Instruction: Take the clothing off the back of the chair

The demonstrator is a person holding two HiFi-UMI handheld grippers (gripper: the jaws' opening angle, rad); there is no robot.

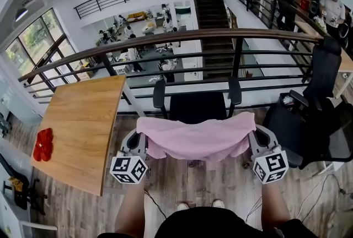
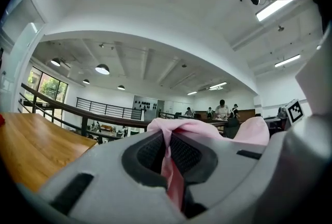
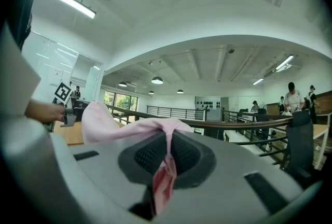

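Observation:
A pink garment [image 1: 196, 136] hangs stretched between my two grippers, just above and in front of the black office chair [image 1: 197, 106]. Whether it still touches the chair back I cannot tell. The left gripper [image 1: 138, 142] is shut on the garment's left edge, and the right gripper [image 1: 260, 141] is shut on its right edge. In the left gripper view a fold of the pink cloth [image 2: 199, 127] is pinched in the closed gripper [image 2: 167, 154]. The right gripper view shows the same: the gripper [image 3: 167, 159] pinches the cloth [image 3: 127, 129], which droops below the jaws.
A wooden table [image 1: 83, 121] stands to the left with a red object [image 1: 43, 144] near its edge. A dark railing [image 1: 220, 36] runs behind the chair. A second black chair [image 1: 314, 110] stands at the right. People sit at desks far right.

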